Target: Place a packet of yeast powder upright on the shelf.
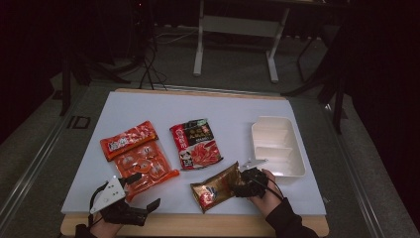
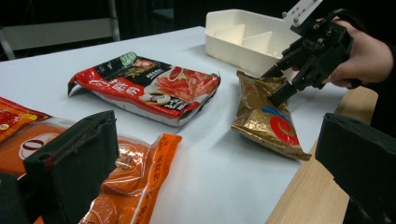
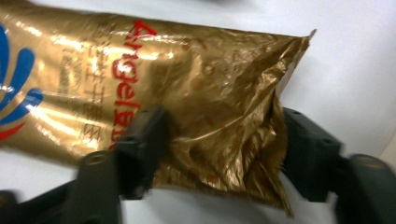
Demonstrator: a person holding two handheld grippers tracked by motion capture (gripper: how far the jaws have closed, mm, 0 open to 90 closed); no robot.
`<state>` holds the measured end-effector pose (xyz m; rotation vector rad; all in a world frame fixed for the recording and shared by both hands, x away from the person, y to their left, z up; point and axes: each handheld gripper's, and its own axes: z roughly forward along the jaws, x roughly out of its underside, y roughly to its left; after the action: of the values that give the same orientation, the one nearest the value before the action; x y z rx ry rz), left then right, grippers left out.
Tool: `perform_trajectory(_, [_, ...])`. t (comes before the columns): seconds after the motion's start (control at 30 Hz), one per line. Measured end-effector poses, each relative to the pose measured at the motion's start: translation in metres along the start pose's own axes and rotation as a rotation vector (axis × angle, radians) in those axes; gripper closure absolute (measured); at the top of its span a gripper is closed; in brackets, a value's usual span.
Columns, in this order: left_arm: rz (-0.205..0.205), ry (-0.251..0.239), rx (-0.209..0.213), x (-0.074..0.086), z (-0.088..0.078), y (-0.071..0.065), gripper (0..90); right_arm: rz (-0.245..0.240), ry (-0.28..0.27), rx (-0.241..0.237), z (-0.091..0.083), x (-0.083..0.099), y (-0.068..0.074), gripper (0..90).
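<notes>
Standing by the left gripper (image 1: 130,194): it hovers low at the near left corner of the surface (image 1: 148,106), fingers (image 2: 74,158) spread wide with nothing between them.
Orange packs: a flat orange pouch (image 1: 130,139) and a clear-fronted orange multipack (image 1: 144,167) lie just ahead of that gripper.
Red-and-black packet (image 1: 196,144): lying flat mid-surface, apart from the rest.
Gold bag (image 1: 216,186): near the front edge, right of centre, lying aslant.
Right gripper (image 2: 278,84): its fingers (image 3: 140,140) sit either side of the bag's crumpled end, pressing into the foil; I can't tell whether they grip firmly.
Handling, my guess: light, soft, crinkly and slick foil; the gathered end seam looks the surest hold.
White tray (image 1: 292,130): divided, far right, just beyond the bag.
</notes>
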<state>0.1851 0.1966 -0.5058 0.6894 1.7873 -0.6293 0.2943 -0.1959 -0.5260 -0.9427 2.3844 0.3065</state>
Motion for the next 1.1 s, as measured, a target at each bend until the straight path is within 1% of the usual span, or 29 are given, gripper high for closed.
perform_trajectory(0.03, [0.001, 0.004, -0.001, 0.0, 0.0, 0.0, 0.0, -0.01, 0.008, -0.004, -0.001, -0.001, 0.001, 41.5])
perform_trajectory(0.07, [0.0, 0.004, -0.002, 0.0, 0.0, 0.0, 0.0, -0.017, 0.015, -0.016, -0.001, -0.001, 0.001, 48.0])
perform_trajectory(0.13, [-0.003, 0.001, -0.001, 0.0, 0.0, 0.0, 0.0, -0.039, 0.013, 0.006, -0.003, -0.002, 0.002, 58.5])
perform_trajectory(0.17, [-0.003, 0.002, -0.001, 0.0, 0.0, 0.0, 0.0, -0.048, 0.02, 0.014, -0.003, -0.002, 0.002, 67.1])
perform_trajectory(0.2, [-0.001, 0.005, -0.002, 0.0, 0.001, 0.0, 0.0, -0.06, 0.028, 0.025, -0.004, -0.003, 0.001, 69.0])
perform_trajectory(0.27, [0.001, 0.008, -0.005, 0.0, 0.001, 0.001, 0.0, -0.076, 0.039, 0.03, -0.004, -0.005, 0.001, 73.5])
perform_trajectory(0.3, [-0.002, 0.006, -0.005, 0.0, 0.0, 0.001, 0.0, -0.087, 0.044, 0.035, -0.005, -0.006, 0.002, 79.2])
perform_trajectory(0.37, [-0.001, 0.007, -0.006, 0.0, 0.001, 0.001, 0.0, -0.112, 0.036, 0.037, -0.006, -0.008, 0.005, 86.1])
perform_trajectory(0.43, [0.001, 0.01, -0.009, 0.001, 0.001, 0.001, 0.0, -0.137, 0.036, 0.05, -0.007, -0.01, 0.007, 87.7])
perform_trajectory(0.53, [-0.005, 0.005, -0.01, 0.0, 0.001, 0.001, 0.0, -0.14, 0.015, 0.048, -0.011, -0.013, 0.008, 88.7])
perform_trajectory(0.63, [-0.006, 0.01, -0.012, 0.001, 0.001, 0.002, 0.0, -0.131, -0.025, 0.03, -0.019, -0.018, 0.007, 89.4])
perform_trajectory(0.7, [-0.01, 0.006, -0.013, 0.0, 0.001, 0.002, 0.0, -0.132, -0.045, 0.028, -0.024, -0.02, 0.009, 89.6])
perform_trajectory(0.73, [-0.01, 0.006, -0.013, 0.0, 0.001, 0.002, 0.0, -0.132, -0.045, 0.028, -0.024, -0.02, 0.009, 89.6])
perform_trajectory(0.77, [-0.006, 0.012, -0.013, 0.001, 0.001, 0.002, 0.0, -0.138, -0.058, 0.027, -0.027, -0.022, 0.01, 89.7])
perform_trajectory(0.8, [-0.007, 0.013, -0.013, 0.001, 0.001, 0.002, 0.0, -0.158, -0.076, 0.033, -0.032, -0.025, 0.013, 89.8])
perform_trajectory(0.83, [-0.009, 0.011, -0.012, 0.001, 0.001, 0.002, 0.0, -0.162, -0.083, 0.032, -0.033, -0.027, 0.014, 89.8])
perform_trajectory(0.93, [-0.012, 0.006, -0.012, 0.001, 0.001, 0.002, 0.0, -0.166, -0.096, 0.024, -0.037, -0.029, 0.016, 89.9])
perform_trajectory(1.0, [-0.009, 0.013, -0.01, 0.001, 0.001, 0.002, 0.0, -0.166, -0.118, 0.001, -0.045, -0.034, 0.017, 90.0])
perform_trajectory(1.1, [-0.015, 0.008, -0.004, 0.001, 0.002, 0.002, 0.0, -0.176, -0.141, -0.016, -0.051, -0.039, 0.02, 90.0])
